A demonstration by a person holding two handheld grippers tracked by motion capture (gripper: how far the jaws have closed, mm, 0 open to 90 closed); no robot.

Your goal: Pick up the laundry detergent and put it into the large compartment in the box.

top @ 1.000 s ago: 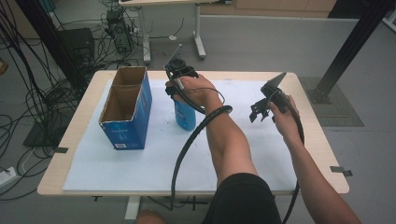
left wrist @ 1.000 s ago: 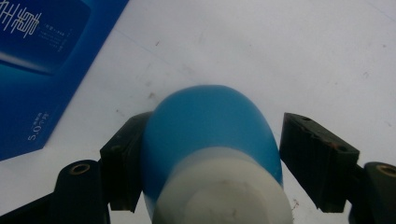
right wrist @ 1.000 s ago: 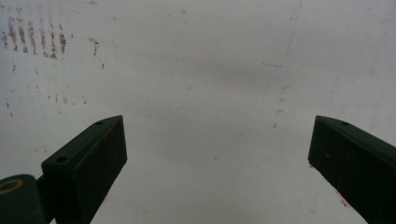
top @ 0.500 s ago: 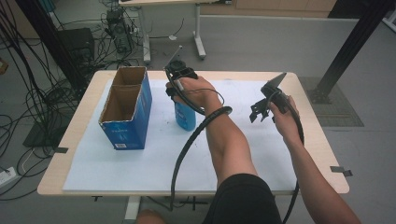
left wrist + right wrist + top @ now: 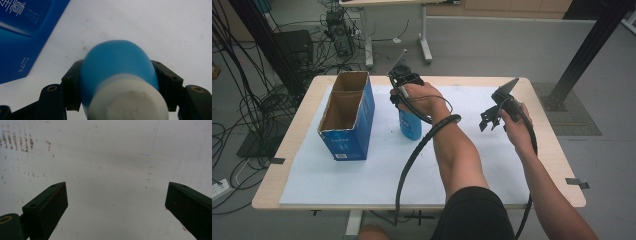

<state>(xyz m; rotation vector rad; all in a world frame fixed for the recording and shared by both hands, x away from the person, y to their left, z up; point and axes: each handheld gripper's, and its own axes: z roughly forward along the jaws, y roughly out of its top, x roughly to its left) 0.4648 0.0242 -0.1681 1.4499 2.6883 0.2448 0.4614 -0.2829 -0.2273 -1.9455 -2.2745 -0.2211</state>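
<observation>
The person's two forearms reach up from the near edge over the white-covered desk. The right forearm angles out to the right, its hand raised above the sheet and holding the right tongs tipped downward, jaws spread wide with nothing between them. The left forearm stretches farther forward, wrist bent down over the blue bottle, which stands upright near the desk's middle. The left tongs have just been closing and now clamp the bottle's sides below its white cap. Just to the left stands an open blue cardboard box.
</observation>
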